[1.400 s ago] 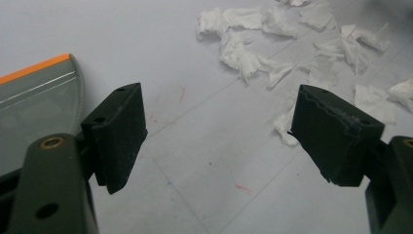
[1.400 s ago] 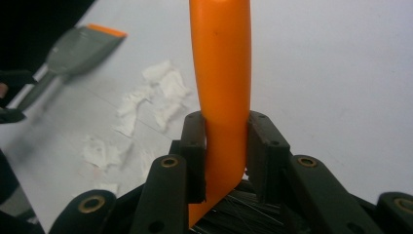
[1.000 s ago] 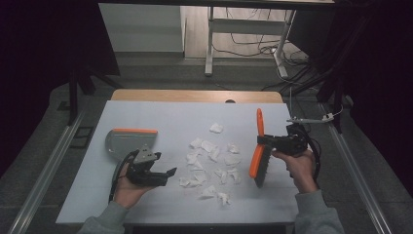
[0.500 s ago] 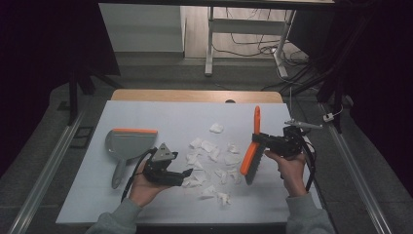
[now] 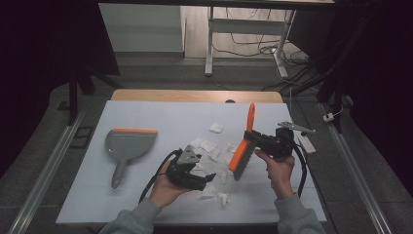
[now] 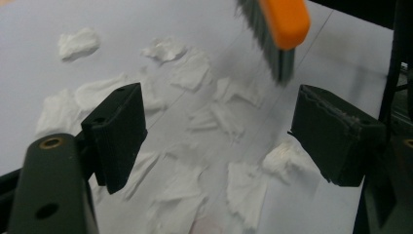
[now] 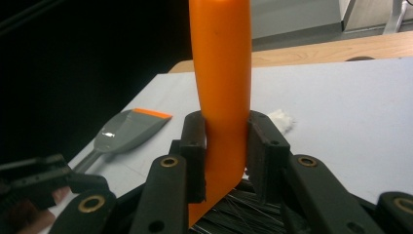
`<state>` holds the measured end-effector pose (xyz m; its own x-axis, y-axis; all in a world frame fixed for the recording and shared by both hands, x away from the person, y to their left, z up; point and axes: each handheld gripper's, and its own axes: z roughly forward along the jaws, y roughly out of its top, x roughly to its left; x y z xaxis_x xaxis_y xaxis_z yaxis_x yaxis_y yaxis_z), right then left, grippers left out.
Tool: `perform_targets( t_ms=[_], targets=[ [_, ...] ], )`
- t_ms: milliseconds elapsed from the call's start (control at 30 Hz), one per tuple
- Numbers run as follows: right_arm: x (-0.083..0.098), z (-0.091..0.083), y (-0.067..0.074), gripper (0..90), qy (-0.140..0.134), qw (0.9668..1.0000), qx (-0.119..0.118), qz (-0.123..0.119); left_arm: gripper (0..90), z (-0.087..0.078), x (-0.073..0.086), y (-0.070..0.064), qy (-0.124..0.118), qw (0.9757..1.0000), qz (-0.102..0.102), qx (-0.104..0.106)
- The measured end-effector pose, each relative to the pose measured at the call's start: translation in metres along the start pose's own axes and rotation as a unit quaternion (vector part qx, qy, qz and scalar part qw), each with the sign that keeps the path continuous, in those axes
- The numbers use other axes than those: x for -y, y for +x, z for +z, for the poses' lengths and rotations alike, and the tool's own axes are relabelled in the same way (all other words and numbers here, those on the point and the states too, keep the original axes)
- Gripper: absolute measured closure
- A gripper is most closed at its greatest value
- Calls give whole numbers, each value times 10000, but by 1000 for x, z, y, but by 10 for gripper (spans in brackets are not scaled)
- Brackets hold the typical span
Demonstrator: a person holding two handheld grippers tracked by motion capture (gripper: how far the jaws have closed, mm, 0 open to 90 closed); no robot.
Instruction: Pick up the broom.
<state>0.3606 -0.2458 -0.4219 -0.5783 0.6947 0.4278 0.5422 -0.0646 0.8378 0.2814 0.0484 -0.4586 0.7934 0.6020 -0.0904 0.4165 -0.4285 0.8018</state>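
Several white paper scraps (image 5: 210, 146) lie strewn in the middle of the white table (image 5: 126, 200). My right gripper (image 5: 254, 140) is shut on the handle of an orange brush (image 5: 242, 157); its dark bristles hang tilted over the right side of the scraps. In the right gripper view the jaws (image 7: 225, 146) clamp the orange handle (image 7: 221, 83) from both sides. My left gripper (image 5: 208, 178) hovers low over the scraps' left side, open, with nothing gripped. In the left gripper view the scraps (image 6: 195, 78) lie below the wide jaws (image 6: 226, 122), and the brush head (image 6: 278, 29) is ahead.
A grey dustpan (image 5: 129, 143) with an orange lip lies flat at the table's left, handle toward me; it is also in the right gripper view (image 7: 129, 127). One scrap (image 5: 216, 128) lies apart toward the back. A wooden strip (image 5: 195, 95) edges the far side.
My left gripper has moved right, from beside the dustpan to over the scraps. The right gripper has carried the brush leftward, closer to the pile.
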Motion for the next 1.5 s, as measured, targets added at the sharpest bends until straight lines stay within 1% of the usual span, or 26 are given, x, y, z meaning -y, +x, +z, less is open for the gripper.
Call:
perform_targets(
  t_ms=[100,200,267,300,400,433,467,500,533,567,633,667,800,833,867,900,933,1000,1067,1133,1233,1267,1300,1400,1467,1500],
  targets=[
    [5,5,7,710,-98,9999,-52,19,214,8,-3,-4,-12,10000,23,-9],
    [8,8,10,709,-156,9999,-16,4,218,14,-5,-8,-70,10000,12,-25],
    [10,11,12,710,-188,9998,-18,67,228,19,-6,-12,-101,9999,-7,6],
    [12,12,12,710,-227,9997,-25,107,232,22,-7,-15,-113,9999,20,7],
    [17,17,14,709,-256,9994,-36,224,255,29,-8,-20,-161,9998,77,-49],
    [20,19,14,709,-314,9990,-42,323,289,32,-8,-21,-174,9998,77,-116],
    [20,19,14,709,-314,9990,-42,323,289,35,-7,-21,-173,9997,55,-186],
    [23,20,14,709,-401,9982,-80,437,342,37,-7,-21,-176,9997,22,-195],
    [23,20,14,709,-401,9982,-80,437,342,40,-6,-21,-196,9996,-15,-208],
    [23,20,14,709,-412,9978,-108,499,362,42,-6,-22,-213,9995,-25,-248],
    [25,20,15,709,-405,9976,-164,534,439,45,-5,-23,-291,9990,-21,-339],
    [25,21,16,709,-397,9974,-194,563,469,48,-5,-23,-337,9985,-25,-432],
    [27,22,20,709,-417,9973,-223,568,587,51,-5,-20,-424,9980,-103,-465],
    [27,22,20,709,-417,9973,-223,568,587,52,-5,-19,-479,9976,-146,-485],
    [28,23,22,709,-438,9970,-242,588,676,51,-5,-19,-522,9971,-159,-522],
    [29,23,23,709,-443,9968,-263,612,689,51,-5,-17,-517,9972,-173,-505],
    [29,23,23,708,-448,9966,-282,635,724,51,-5,-15,-492,9973,-224,-491],
    [29,23,24,708,-451,9967,-283,614,749,49,-4,-9,-481,9974,-277,-460],
    [29,23,24,708,-459,9964,-326,632,763,48,-4,-7,-485,9974,-303,-445],
    [29,23,25,707,-460,9965,-348,598,769,45,-3,-3,-474,9976,-245,-450],
    [29,23,28,705,-462,9969,-368,525,775,44,-3,-2,-450,9977,-194,-459],
    [28,23,28,704,-451,9970,-377,497,777,42,-3,1,-414,9982,-168,-410],
    [28,23,29,702,-441,9973,-377,451,779,42,-3,1,-414,9982,-168,-410],
    [26,24,32,676,-375,9984,-287,301,782,39,-4,4,-406,9984,-144,-374],
    [25,25,32,640,-350,9987,-304,222,782,37,-4,6,-411,9983,-156,-372],
    [23,25,32,607,-292,9988,-342,176,782,36,-4,7,-443,9980,-186,-405]
  ],
)
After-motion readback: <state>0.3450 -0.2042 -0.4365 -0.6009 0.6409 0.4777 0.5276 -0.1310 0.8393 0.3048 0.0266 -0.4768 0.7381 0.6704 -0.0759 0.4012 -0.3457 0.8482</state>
